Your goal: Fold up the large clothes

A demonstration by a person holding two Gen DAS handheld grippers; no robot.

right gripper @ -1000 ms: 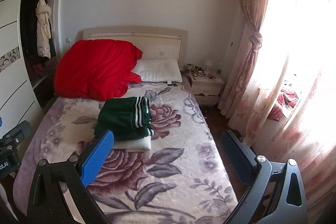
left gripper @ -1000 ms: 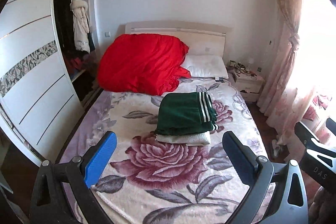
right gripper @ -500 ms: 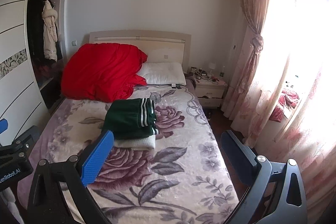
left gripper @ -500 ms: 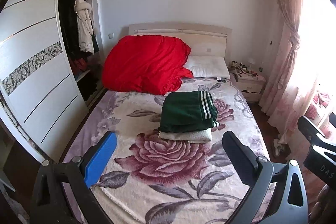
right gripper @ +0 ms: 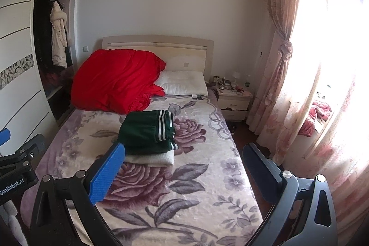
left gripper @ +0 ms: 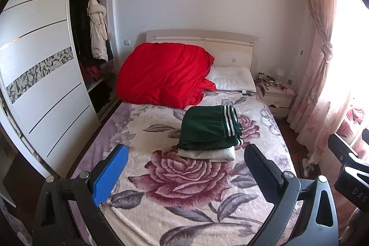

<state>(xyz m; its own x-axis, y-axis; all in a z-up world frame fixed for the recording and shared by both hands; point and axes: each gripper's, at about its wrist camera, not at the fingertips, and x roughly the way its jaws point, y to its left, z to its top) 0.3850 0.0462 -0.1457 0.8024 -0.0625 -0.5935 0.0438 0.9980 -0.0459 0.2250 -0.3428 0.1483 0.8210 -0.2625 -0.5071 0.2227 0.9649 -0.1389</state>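
Daylight flooded in through window [right gripper: 334, 43] at right, blown out to white glare. Curtain [right gripper: 283, 57] beside window glowed pink. Bed [right gripper: 175, 176] left of window was evenly lit, shadows soft. Wardrobe [left gripper: 90, 57], farthest from window, sat dim inside. Strong fisheye bending toward edges, black vignette in corners. Focus sharp, no motion blur.

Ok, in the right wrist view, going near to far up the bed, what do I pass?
right gripper, open → cream folded garment → green striped garment stacked on it → red duvet → headboard.
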